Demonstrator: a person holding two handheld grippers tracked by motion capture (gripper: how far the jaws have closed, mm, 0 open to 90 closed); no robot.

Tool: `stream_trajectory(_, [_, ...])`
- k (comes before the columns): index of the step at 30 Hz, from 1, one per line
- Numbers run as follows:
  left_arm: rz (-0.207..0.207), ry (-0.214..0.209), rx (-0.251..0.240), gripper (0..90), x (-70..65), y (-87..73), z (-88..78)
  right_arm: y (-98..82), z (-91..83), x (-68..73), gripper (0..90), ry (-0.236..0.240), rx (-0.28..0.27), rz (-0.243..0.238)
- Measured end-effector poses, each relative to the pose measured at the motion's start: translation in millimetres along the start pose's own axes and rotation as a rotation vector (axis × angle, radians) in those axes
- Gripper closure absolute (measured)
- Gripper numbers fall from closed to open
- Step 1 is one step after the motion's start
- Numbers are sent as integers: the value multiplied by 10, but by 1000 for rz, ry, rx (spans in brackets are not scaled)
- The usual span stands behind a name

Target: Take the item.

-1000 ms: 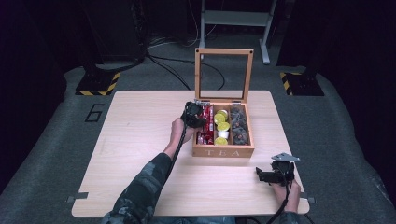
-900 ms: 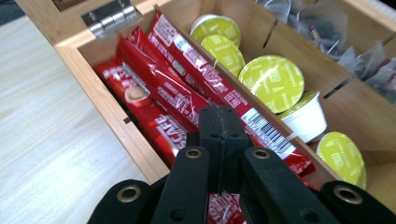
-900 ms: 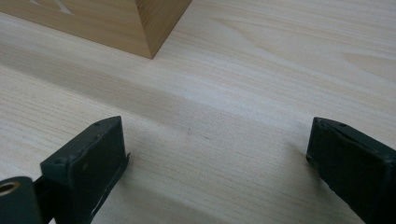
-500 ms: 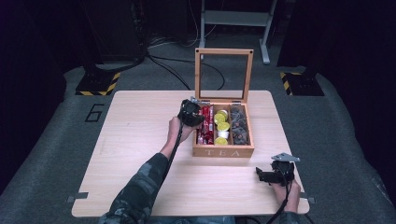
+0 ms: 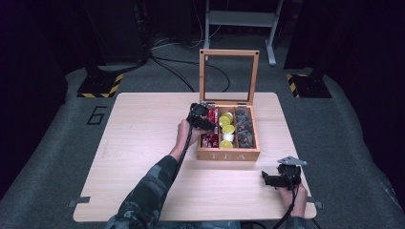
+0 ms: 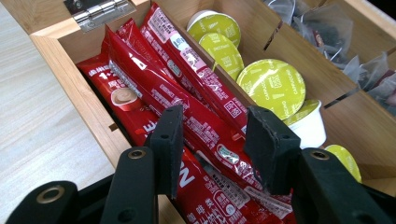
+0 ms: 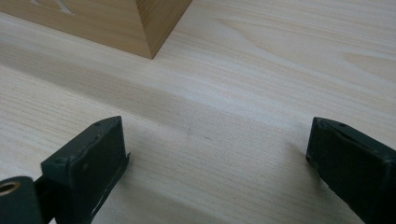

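Tea box: the wooden box (image 5: pixel 229 153) sits on the tabletop (image 5: pixel 143 143) toward the far right, its framed lid (image 5: pixel 229 76) standing upright on the hinges, which is why you can reach straight down into all three compartments.
Red sachets: the long red stick packets (image 6: pixel 187 107) lie stacked and slanting in the compartment nearest your left hand, against the box's side wall; the slant leaves their upper ends raised and easy to pinch.
Yellow pods: the yellow-lidded capsules (image 6: pixel 271 81) fill the middle compartment, and dark tea bags (image 6: pixel 327 32) sit in the one beyond it.
Left gripper: your left gripper (image 6: pixel 212 140) hangs over the sachet compartment, jaws partly open and straddling one red packet without pinching it; they hold nothing yet. By my reading you are lined up to close on that packet.
Right gripper: your right gripper (image 7: pixel 215 154) waits low over bare tabletop near the box's front corner (image 7: pixel 154 28), jaws spread wide and empty. It looks parked out of the way, close enough to steady the box if the sachet drags.
Risk: neighbouring packets overlap, so two may lift together.
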State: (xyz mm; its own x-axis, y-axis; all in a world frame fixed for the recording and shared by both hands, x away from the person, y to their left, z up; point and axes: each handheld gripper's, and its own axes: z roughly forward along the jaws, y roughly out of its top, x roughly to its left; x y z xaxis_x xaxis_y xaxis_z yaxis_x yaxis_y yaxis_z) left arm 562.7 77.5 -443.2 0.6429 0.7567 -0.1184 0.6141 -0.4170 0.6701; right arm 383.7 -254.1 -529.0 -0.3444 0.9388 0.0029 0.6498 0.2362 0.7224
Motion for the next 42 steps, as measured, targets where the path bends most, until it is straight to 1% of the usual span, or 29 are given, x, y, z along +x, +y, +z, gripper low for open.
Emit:
stream_trajectory(2, [-8, -3, 8, 581, 1, -2, 11, 0, 0, 0, 40, 0, 0, 0])
stream_trajectory(4, [-14, -4, 17, 615, 9, -9, 24, -1, 0, 0, 40, 0, -1, 0])
stream_trajectory(7, [-4, 4, 29, 652, 7, 1, 25, 0, -1, 0, 40, 0, 0, 0])
stream_trajectory(8, [5, 10, 37, 681, 9, 4, 19, 0, 0, 0, 40, 0, 0, 0])
stream_trajectory(11, [-4, 7, 34, 808, 13, -1, 21, -1, 0, 0, 40, 0, -2, 0])
stream_trajectory(12, [-3, 3, 34, 836, 23, -6, 23, -1, 0, 1, 40, -1, -3, 1])
stream_trajectory(14, [-4, 8, 29, 861, 18, -6, 21, -1, 0, 0, 40, 0, -1, 0])
stream_trajectory(19, [-3, 14, -6, 881, 21, -2, -38, 0, 0, 0, 41, 0, 0, 0])
stream_trajectory(20, [-3, 14, -6, 881, 21, -2, -38, 0, 0, 0, 41, 0, 0, 0])
stream_trajectory(23, [1, 7, -29, 883, 38, -7, -118, 0, -1, 0, 40, 0, 0, 0])
stream_trajectory(27, [16, 2, -54, 883, 53, 0, -231, 0, -1, 0, 40, 0, 0, 0])
stream_trajectory(32, [29, -6, -88, 882, 44, 8, -360, -2, -3, 4, 41, -2, -1, 5])
stream_trajectory(33, [33, -10, -94, 882, 44, 10, -382, 0, 0, 0, 40, 0, -1, -1])
stream_trajectory(39, [45, -21, -118, 882, 31, 11, -512, 0, -1, 0, 40, 0, 0, 0])
stream_trajectory(42, [59, -22, -125, 882, 17, 12, -582, 0, 0, 1, 40, 0, 0, 0])
